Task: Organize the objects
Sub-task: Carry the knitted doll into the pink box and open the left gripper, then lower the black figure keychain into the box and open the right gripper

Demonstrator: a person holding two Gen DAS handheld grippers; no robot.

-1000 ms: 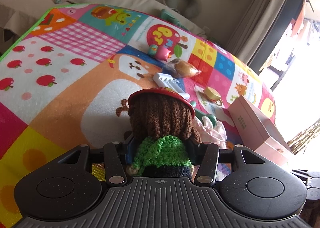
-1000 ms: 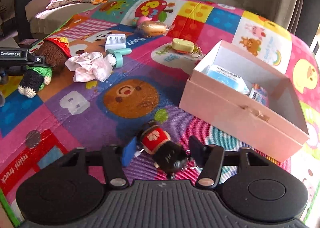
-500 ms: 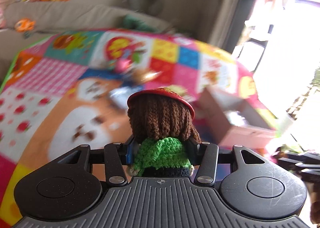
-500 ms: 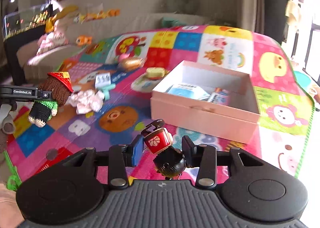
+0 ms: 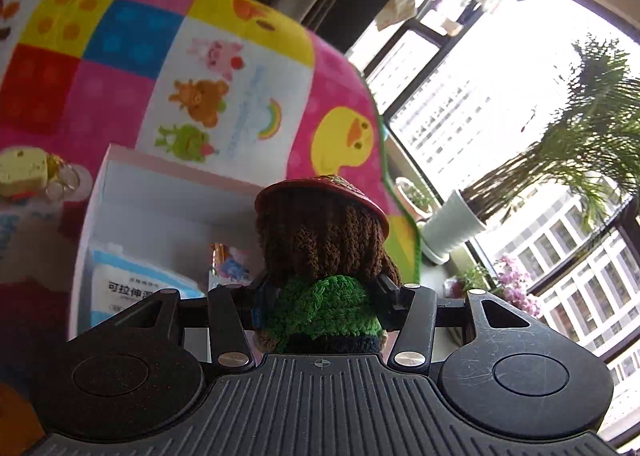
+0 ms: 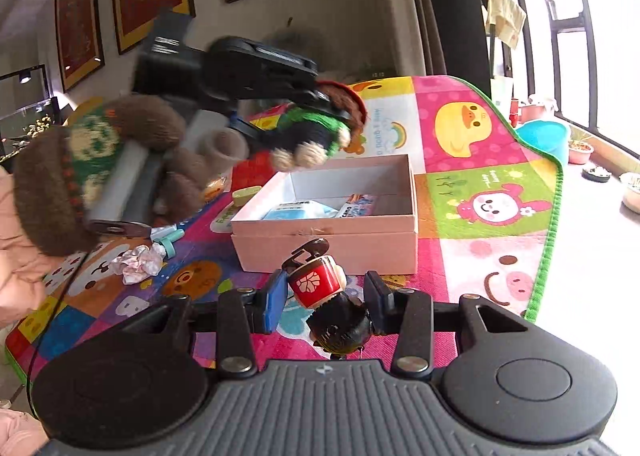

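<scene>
My left gripper (image 5: 320, 306) is shut on a crocheted doll (image 5: 320, 256) with brown hair, red hat and green jacket, held in the air over the open pink box (image 5: 120, 176). In the right wrist view the left gripper (image 6: 316, 104) holds the doll (image 6: 316, 128) above the box's (image 6: 332, 224) far left corner. My right gripper (image 6: 324, 302) is shut on a small wooden doll (image 6: 328, 296) with a red body and black head, held just in front of the box. The box holds a blue-white packet (image 6: 296, 212) and a small carton (image 6: 356, 206).
A colourful play mat (image 6: 480, 184) covers the surface. On it lie a crumpled tissue (image 6: 138, 262), a teal item (image 6: 168, 238) and a yellow keychain (image 5: 24, 172). Potted plants (image 5: 452, 224) stand by the window on the right. A gloved hand (image 6: 80, 168) holds the left gripper.
The left gripper has swung right with the crocheted doll, from over the mat to above the box. The right gripper has lifted the wooden doll off the mat toward the box.
</scene>
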